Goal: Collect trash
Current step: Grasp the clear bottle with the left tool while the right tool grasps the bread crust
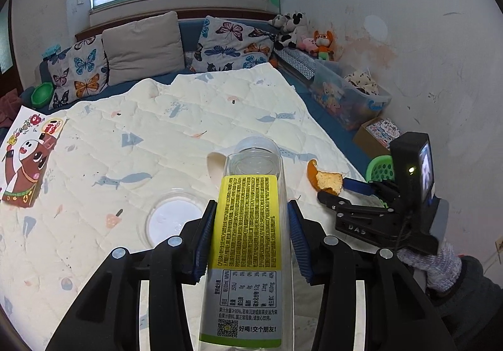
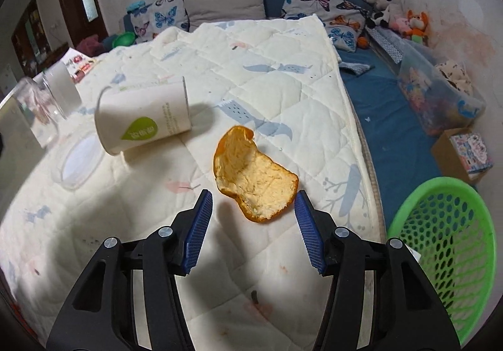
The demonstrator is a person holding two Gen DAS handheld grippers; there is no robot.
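Note:
My left gripper is shut on a clear plastic bottle with a yellow label, its white cap pointing away over the quilt. An orange peel lies inside-up on the quilt, just ahead of and between the blue pads of my right gripper, which is open; the pads do not press on it. In the left wrist view the right gripper sits at the peel. A white paper cup lies on its side beside a clear plastic lid. A green basket stands at the right.
A cream quilt covers the blue bed. Butterfly pillows and plush toys line the far side. A clear toy bin and a cardboard box sit right of the quilt. A picture book lies at the left.

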